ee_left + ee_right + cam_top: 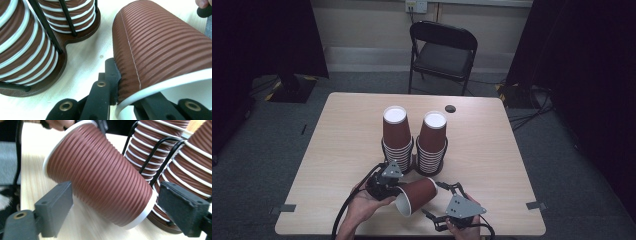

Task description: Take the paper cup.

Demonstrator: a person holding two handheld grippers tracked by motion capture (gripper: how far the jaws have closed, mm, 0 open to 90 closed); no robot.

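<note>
A brown ribbed paper cup (418, 194) with a white rim lies on its side just above the table, in front of two upside-down cup stacks (396, 137) (432, 142) in a dark wire holder (433, 172). My left gripper (398, 196) is shut on the cup's (160, 45) rim wall, one jaw outside and one inside the mouth (130, 97). My right gripper (439, 201) stands open around the cup's (100, 177) base end; its pads (58, 203) flank the cup with a gap on each side.
The wooden table (347, 130) has a small black round hole (450, 108) behind the stacks. A black folding chair (443, 50) stands beyond the far edge. Dark curtains hang on both sides.
</note>
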